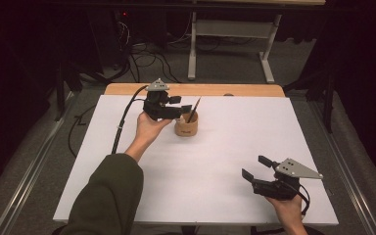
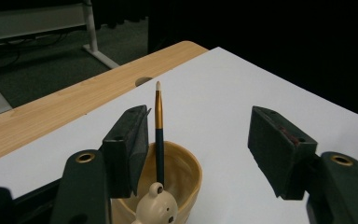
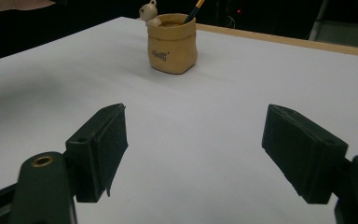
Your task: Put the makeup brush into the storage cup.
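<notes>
- Your left gripper (image 1: 181, 104) hangs w/ jaws spread wide, holding nothing, just over the near rim of the tan pot (image 1: 186, 126).
- In the left gripper view (image 2: 200, 154) the brush (image 2: 159, 135) stands between the jaws but off-centre: right beside the inner face of the left-hand jaw, well apart from the other one. Can't tell if it touches that jaw.
- Brush long axis: near upright, leaning a bit away from you; pale tip up, dark handle end down in the pot (image 2: 179, 179). So the jaws straddle it across the shaft, approx. at the gold ferrule.
- Judgement: the next move turns on that offset. Either you're backing off after dropping it in, or closing for a pinch; for a pinch, shift so the shaft sits mid-gap, else it may tip.
- Small bear figure (image 2: 156, 209) on the pot rim sits directly below the gripper; mind it.
- Pot sits toward the far side of the white sheet (image 1: 215, 161), left of centre.
- Your right gripper (image 1: 260, 174) is at the near-right corner, jaws also apart, empty, well apart from the pot (image 3: 171, 43). Left is far nearer.
</notes>
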